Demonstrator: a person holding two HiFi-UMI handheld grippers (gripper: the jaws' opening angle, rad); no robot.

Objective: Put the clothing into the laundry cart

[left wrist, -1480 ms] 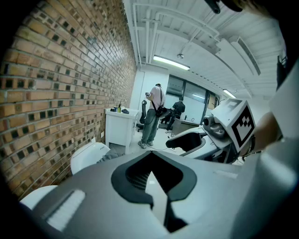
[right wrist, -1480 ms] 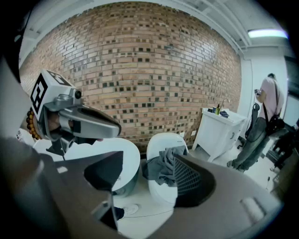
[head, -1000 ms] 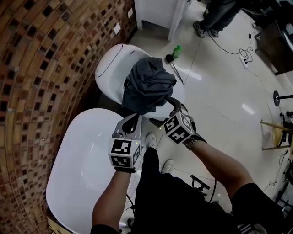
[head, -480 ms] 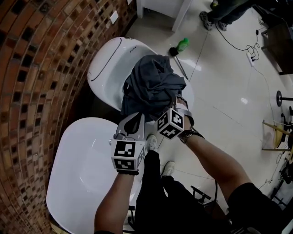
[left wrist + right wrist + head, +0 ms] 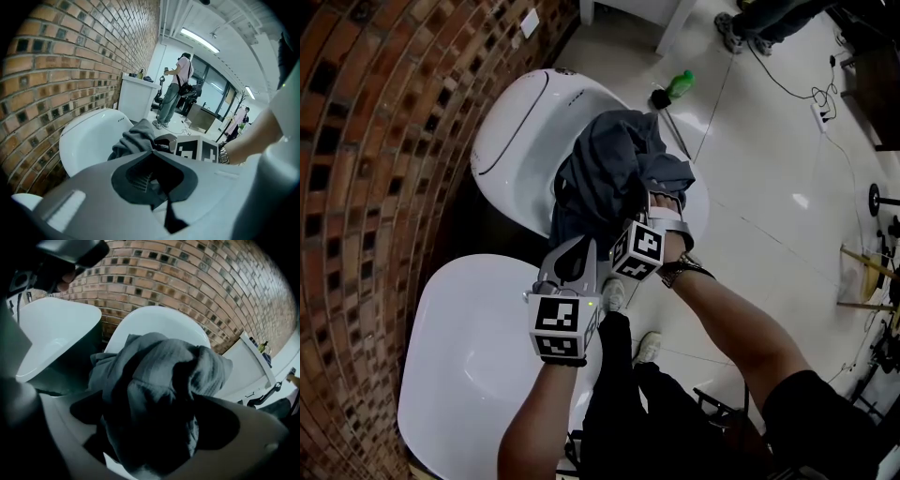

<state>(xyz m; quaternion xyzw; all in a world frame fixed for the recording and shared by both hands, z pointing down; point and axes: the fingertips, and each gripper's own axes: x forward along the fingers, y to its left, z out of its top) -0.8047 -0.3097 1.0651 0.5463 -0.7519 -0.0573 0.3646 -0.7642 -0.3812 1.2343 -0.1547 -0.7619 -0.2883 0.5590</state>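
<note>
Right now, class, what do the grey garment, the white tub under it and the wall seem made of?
Grey garment: soft knit cloth, matt; it folds and shows fine ribs. White tub: probably moulded plastic, glossy; smooth curves, bright sheen. Wall: brick, rough, with mortar joints.

My head view looks steeply down on the crumpled dark grey cloth garment (image 5: 614, 178) from well above. The left gripper view faces it from near, the right from right against it. All three share it.

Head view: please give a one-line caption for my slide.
Grey clothing bunched over a white tub, between the jaws of the right gripper, which have just been opening.
</note>
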